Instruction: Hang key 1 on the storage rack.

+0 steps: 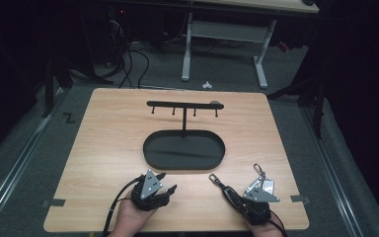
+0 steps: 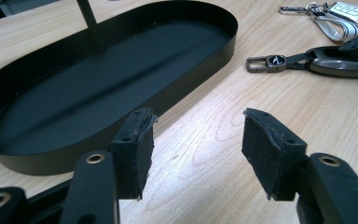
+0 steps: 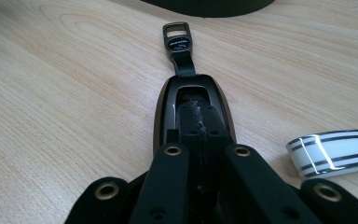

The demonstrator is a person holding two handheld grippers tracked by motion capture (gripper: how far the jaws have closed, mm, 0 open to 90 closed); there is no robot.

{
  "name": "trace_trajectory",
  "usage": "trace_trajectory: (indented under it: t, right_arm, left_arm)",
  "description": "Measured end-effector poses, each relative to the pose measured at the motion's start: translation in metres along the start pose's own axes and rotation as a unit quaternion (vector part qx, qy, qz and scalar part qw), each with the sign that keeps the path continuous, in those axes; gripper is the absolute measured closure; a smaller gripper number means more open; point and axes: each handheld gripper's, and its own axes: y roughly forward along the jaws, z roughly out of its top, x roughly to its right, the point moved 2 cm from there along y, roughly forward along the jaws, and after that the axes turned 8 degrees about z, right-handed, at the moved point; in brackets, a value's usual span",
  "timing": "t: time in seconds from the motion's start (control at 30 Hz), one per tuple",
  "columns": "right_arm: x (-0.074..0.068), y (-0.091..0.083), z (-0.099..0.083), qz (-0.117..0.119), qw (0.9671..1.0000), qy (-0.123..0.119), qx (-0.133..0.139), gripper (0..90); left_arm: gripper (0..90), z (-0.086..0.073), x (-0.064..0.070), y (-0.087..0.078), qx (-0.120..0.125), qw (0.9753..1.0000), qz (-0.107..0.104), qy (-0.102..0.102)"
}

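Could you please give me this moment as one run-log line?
right gripper: shut on key fob, fob on table | left gripper: open, idle beside stand tray | second key set: on table

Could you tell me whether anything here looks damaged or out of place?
Only wear: the black foam pads on the left gripper are frayed at their edges. The dark key fob and the silver key bunch lie tidily on the wooden table.
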Motion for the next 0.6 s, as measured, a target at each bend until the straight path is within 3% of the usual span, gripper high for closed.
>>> trace_trajectory:
  t: [0.43, 0.6]
  right_arm:
    - [-0.001, -0.002, 0.008, 0.001, 0.9998, -0.004, 0.021, 86.4]
    - [-0.001, -0.003, 0.012, 0.0, 0.9995, -0.004, 0.031, 85.8]
  left_arm:
    - [42.9, -0.006, -0.008, -0.005, -0.011, 0.9999, 0.011, -0.006]
    - [41.6, -0.008, -0.012, -0.007, -0.015, 0.9997, 0.009, -0.019]
